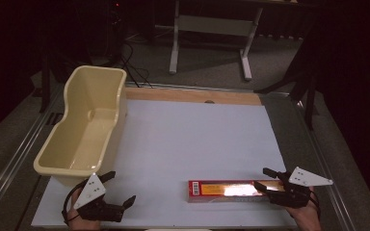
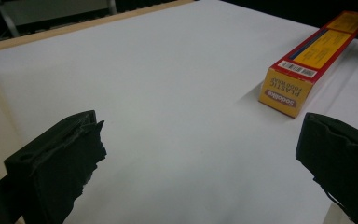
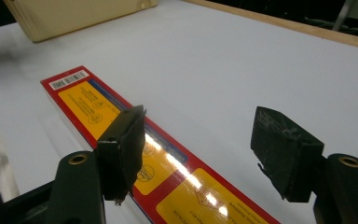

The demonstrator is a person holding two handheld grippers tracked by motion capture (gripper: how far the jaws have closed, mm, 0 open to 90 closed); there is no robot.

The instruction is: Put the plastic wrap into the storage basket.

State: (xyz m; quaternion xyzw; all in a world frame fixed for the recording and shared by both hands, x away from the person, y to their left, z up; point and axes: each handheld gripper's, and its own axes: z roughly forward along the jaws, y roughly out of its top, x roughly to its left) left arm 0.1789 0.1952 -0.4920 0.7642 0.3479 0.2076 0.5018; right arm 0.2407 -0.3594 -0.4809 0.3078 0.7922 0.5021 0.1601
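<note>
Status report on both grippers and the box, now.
Left gripper open, empty, near the tub. Right gripper open over the plastic wrap box end, not gripping. Box flat on the white board; nothing in the way.

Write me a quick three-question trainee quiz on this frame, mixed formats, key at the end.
1. True or false: the right gripper is shut on the plastic wrap box.
2. Which side of the white board is the cream tub on, the person's left or right?
3. The left gripper is: A) open, holding nothing B) inside the tub C) shut on the box.

Key: 1 false, its jaws are open over the box's end; 2 left; 3 A.
</note>
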